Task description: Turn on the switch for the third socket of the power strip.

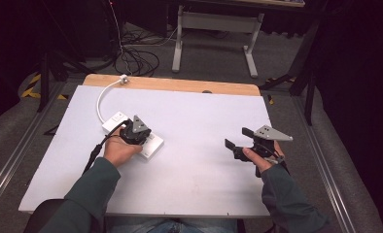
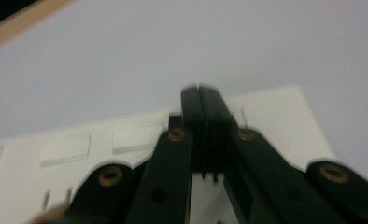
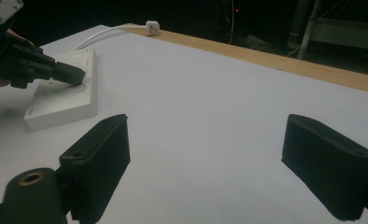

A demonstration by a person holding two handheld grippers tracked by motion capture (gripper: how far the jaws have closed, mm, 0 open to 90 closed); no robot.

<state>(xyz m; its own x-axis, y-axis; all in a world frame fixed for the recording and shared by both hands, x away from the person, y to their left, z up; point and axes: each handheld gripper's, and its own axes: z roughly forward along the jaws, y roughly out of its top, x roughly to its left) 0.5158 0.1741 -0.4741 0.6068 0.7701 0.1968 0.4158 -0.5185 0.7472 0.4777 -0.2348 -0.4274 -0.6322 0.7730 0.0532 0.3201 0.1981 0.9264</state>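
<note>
A white power strip [image 1: 154, 144] lies flat on the left half of the white table [image 1: 194, 160]. My left gripper [image 1: 135, 132] is over it with its jaws pressed together and nothing between them. In the left gripper view the shut tips [image 2: 201, 93] rest on the strip's top face [image 2: 275, 116], past two rocker switches [image 2: 65, 148]. The right gripper view shows that same left gripper [image 3: 74, 74] touching the strip [image 3: 63, 105]. My right gripper [image 1: 238, 138] hovers over bare table at the right, its jaws wide apart [image 3: 215, 154] and holding nothing.
The strip's white cable [image 1: 102, 97] curves to a plug [image 1: 125, 78] lying on the wooden back edge [image 1: 189, 86]. Black cables and a grey desk leg [image 1: 178, 46] are on the floor beyond. The person's sleeves come in from the bottom.
</note>
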